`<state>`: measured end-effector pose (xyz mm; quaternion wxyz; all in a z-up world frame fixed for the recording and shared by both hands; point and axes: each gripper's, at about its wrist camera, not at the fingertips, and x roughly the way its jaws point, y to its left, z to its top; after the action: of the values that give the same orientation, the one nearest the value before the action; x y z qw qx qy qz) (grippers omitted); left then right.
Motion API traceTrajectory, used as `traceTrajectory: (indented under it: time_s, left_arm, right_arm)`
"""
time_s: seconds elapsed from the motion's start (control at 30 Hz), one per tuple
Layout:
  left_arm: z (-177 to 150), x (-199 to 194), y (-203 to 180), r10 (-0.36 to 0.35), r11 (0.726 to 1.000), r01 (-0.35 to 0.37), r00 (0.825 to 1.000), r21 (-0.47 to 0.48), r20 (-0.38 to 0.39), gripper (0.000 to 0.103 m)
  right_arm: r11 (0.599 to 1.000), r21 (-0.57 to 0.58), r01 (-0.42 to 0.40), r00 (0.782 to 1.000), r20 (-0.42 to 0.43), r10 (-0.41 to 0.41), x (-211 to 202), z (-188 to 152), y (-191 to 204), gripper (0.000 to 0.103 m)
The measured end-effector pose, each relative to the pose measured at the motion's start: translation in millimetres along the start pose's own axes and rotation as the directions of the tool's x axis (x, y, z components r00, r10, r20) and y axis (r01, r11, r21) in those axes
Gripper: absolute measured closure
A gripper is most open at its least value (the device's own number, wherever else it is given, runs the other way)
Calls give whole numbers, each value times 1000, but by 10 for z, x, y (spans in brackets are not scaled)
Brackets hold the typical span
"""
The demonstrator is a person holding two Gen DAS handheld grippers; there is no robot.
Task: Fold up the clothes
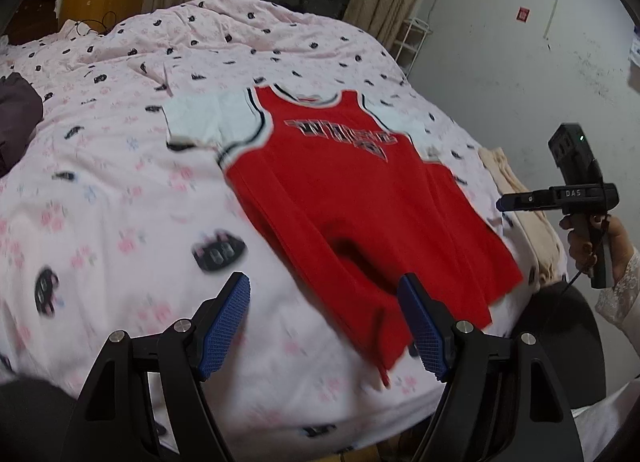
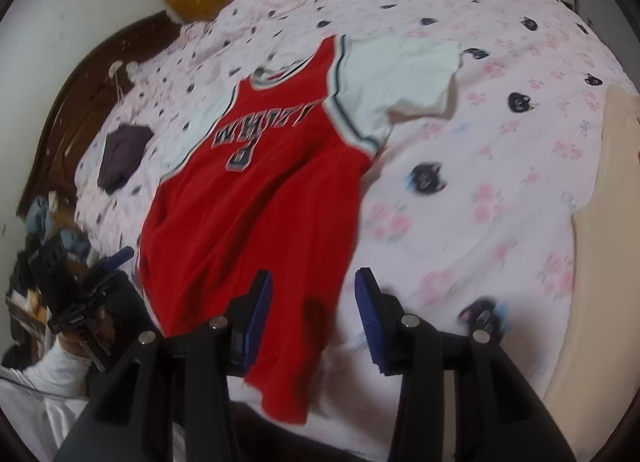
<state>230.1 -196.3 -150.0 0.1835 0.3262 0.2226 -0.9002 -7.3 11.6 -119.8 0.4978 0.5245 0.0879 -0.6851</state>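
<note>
Where the pink, flower-and-cat printed bedspread (image 1: 120,190) covers the whole bed, a red basketball jersey (image 1: 340,198) with white sleeves lies spread flat on it, face up, its collar toward the far edge of the bed and its hem reaching the near edge. The dark lettering across its chest is too blurred to read. In the left wrist view the hem's corner lies just in front of the left gripper (image 1: 324,326), closer to its right-hand pad than to the other; in the right wrist view the jersey's lower part (image 2: 248,222) runs down under and past the left-hand pad of the right gripper (image 2: 314,322), and the gap between the 2 pads frames the hem's edge and bare bedspread (image 2: 480,190). Whether either gripper touches the cloth cannot be told. A cream blanket (image 2: 600,262) lies along the right edge of the bed, and a dark folded garment (image 2: 124,154) sits near the headboard edge, well apart from the jersey. The left gripper's blue pads stand wide apart with nothing between them. The right gripper's pads are likewise apart and grip nothing. A hand (image 1: 592,246) in a white lace-cuffed sleeve holds the right gripper's handle beyond the bed's right edge.
</note>
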Motion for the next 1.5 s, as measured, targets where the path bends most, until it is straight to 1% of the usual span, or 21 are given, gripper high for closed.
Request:
traceTrajectory:
  time_s: [0.13,0.2,0.23,0.3,0.33,0.4,0.57,0.83,0.87,0.9,0.97,1.0,1.03,1.07,1.13,1.2,1.3,1.4,1.47,1.5]
  left_arm:
    - [-142,42,-183,36,999,-36,999,11,0,32]
    - [-198,71,-211,22,1000,-22,1000,-7,2,36]
    - [-220,91,-213,-1,1000,1,1000,-21,-1,46]
    - [-253,138,-215,-56,997,56,998,-46,-13,58]
    - [-262,159,-219,-69,996,68,998,-51,-15,60]
    - [-275,188,-211,-83,994,81,996,-67,-14,61]
    - [-313,212,-119,-102,984,98,995,-148,-21,62]
    - [-375,251,27,-135,954,122,990,-275,-28,62]
    - [-380,262,45,-140,949,127,990,-289,-24,63]
    - [-384,274,55,-144,945,132,989,-298,-20,67]
    - [-391,285,66,-156,942,144,988,-304,-15,76]
    - [-393,288,70,-161,941,149,987,-304,-15,84]
    - [-391,289,66,-164,941,151,986,-301,-15,88]
    - [-388,289,55,-166,943,154,986,-297,-15,90]
    - [-373,272,27,-170,945,161,986,-284,-6,97]
    - [-357,230,3,-162,951,159,987,-267,10,99]
    - [-340,166,2,-162,950,165,986,-264,33,101]
    - [-329,57,23,-168,946,178,984,-273,60,101]
    - [-318,-25,34,-168,944,183,983,-276,78,101]
    - [-309,-71,33,-164,945,182,983,-272,87,101]
  right_arm:
    - [998,-55,31,1000,3,-31,-16,-269,281,59]
    - [997,-71,42,999,11,-41,-49,-375,381,59]
    - [996,-75,52,999,15,-51,-65,-417,410,59]
    - [994,-82,73,997,24,-72,-98,-503,468,58]
    - [993,-84,83,996,28,-81,-112,-541,490,57]
    - [993,-77,93,995,34,-90,-128,-590,493,56]
    - [996,-40,85,995,48,-83,-191,-723,432,56]
    - [998,9,54,996,66,-55,-253,-795,339,56]
    - [999,9,52,996,66,-52,-251,-795,340,56]
    - [999,8,51,996,66,-51,-248,-796,343,56]
    - [999,2,53,997,64,-53,-238,-799,358,56]
    - [999,-1,54,997,63,-54,-231,-805,365,56]
    - [998,-2,56,997,61,-56,-226,-813,365,56]
    - [998,0,57,997,59,-57,-219,-824,359,56]
    - [998,6,58,997,54,-59,-206,-845,346,56]
    - [998,15,61,997,49,-62,-195,-873,315,56]
    - [997,44,58,997,42,-60,-187,-910,228,56]
    - [994,109,27,999,33,-30,-179,-956,69,55]
    - [986,168,-14,999,35,8,-174,-991,-57,54]
    - [978,202,-42,999,38,35,-168,-1008,-123,51]
